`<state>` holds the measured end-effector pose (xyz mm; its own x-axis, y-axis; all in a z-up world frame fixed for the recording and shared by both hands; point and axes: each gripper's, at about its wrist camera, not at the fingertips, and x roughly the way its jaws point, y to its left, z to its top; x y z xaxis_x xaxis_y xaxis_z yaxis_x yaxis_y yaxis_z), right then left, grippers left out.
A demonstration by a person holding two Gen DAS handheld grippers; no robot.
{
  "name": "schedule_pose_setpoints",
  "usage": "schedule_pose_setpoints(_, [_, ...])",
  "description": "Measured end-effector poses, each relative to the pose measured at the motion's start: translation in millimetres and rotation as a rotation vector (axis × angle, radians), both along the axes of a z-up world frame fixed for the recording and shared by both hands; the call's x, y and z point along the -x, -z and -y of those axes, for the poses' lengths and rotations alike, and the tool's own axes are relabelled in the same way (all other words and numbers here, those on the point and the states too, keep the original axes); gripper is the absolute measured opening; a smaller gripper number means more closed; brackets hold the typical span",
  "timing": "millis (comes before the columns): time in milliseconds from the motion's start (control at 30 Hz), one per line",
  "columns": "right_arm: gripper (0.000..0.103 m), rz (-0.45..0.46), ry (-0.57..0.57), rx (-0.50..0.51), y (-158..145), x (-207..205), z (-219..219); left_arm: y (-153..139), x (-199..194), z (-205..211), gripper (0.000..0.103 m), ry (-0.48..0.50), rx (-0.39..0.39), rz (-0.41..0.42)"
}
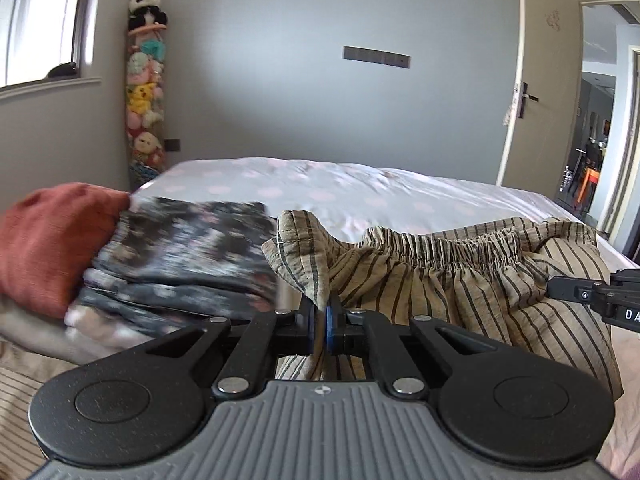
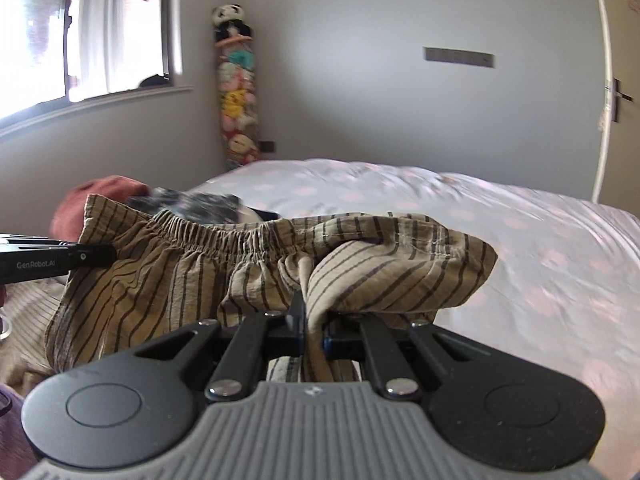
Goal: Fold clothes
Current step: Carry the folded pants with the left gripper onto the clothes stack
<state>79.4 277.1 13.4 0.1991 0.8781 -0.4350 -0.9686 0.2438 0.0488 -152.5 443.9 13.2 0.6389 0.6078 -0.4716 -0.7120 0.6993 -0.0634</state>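
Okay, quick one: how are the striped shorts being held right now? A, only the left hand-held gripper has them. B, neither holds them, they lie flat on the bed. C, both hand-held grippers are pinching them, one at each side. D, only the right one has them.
C: the left hand-held gripper and the right hand-held gripper are each shut on a bunch of the striped shorts, with the elastic waistband stretched between them.

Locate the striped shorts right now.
The striped shorts hang above the bed, pinched between the left gripper and right gripper, just right of the folded clothes pile.
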Motion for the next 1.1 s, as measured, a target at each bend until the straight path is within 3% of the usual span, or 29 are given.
schedule_pose_setpoints(200, [0.009, 0.002, -0.173, -0.017, -36.2, 77.8, -48.9, -44.7, 93.1, -41.4, 0.003, -0.068, -0.005, -0.033])
schedule_pose_setpoints(433, [0.009, -0.019, -0.353, 0.0, -50.2, 176.6, -119.5, -76.7, 195.1, -87.7, 0.003, -0.181, -0.038, -0.109])
schedule_pose_setpoints(567, [0.009, -0.037, -0.413, 0.045, -45.5, 210.8, -149.5, -69.1, 230.7, -111.3, 0.003, -0.234, -0.028, -0.181])
schedule_pose_setpoints(800, [0.009, -0.045, -0.483, 0.173, -7.3, 263.0, -190.6, -19.8, 257.2, -150.4, 0.003, -0.262, 0.041, -0.291])
schedule_pose_setpoints(1100, [0.01, -0.036, -0.515, 0.346, 57.4, 280.1, -228.1, 51.6, 264.4, -195.0, 0.003, -0.246, 0.12, -0.404])
